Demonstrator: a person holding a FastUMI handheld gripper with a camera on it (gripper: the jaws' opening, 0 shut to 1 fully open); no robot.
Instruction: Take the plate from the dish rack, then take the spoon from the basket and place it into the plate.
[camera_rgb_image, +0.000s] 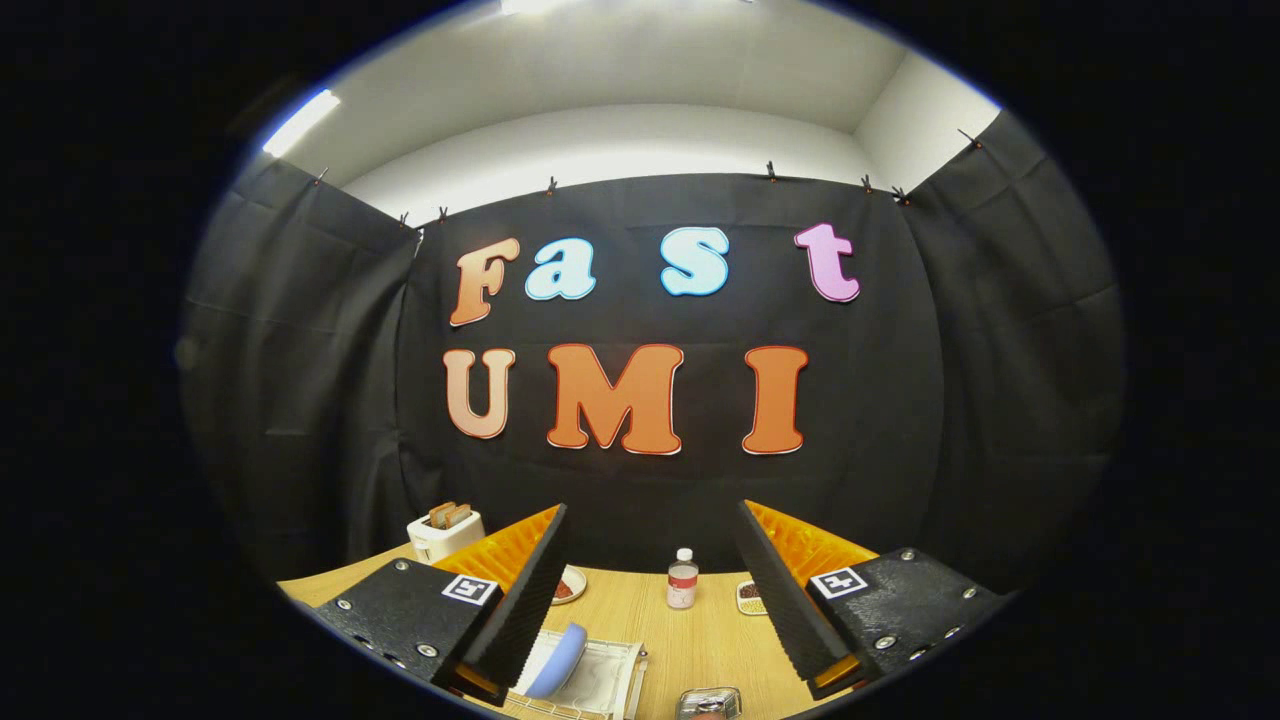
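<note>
My gripper (652, 585) is open, held above the wooden table (640, 610) with nothing between its two black ribbed fingers (530, 590). Below them, close to the left finger, a light blue plate (560, 660) stands on edge in the white wire dish rack (605, 675). Just right of the rack, a metal-rimmed container (708, 703) shows at the near edge of the table; I cannot tell what it holds.
A white toaster (445, 535) with bread slices stands at the far left of the table. A small dish (570, 585) lies behind the left finger. A small plastic bottle (682, 580) stands mid-table, and a small tray (750, 597) lies by the right finger.
</note>
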